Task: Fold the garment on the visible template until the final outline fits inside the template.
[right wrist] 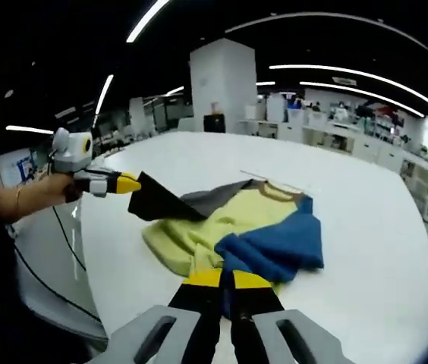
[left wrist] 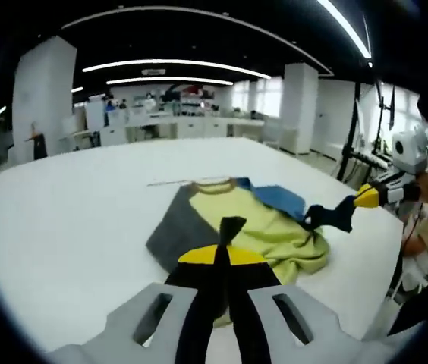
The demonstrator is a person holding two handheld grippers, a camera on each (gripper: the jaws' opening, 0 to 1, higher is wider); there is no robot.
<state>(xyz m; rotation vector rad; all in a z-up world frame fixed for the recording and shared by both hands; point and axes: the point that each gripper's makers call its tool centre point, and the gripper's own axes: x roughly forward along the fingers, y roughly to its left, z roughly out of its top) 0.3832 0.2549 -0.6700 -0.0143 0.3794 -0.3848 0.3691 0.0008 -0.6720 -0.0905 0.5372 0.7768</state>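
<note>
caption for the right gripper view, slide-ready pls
Right claw shut on the blue sleeve of a yellow garment; left claw pinches the grey sleeve.

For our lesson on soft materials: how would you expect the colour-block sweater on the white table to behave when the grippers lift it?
The sweater probably flops: it lies rumpled, and its sleeves trail to both grippers. Its thick bunched hem suggests some weight, so lifted parts likely sag. It may drag across the smooth table rather than stay put.
</note>
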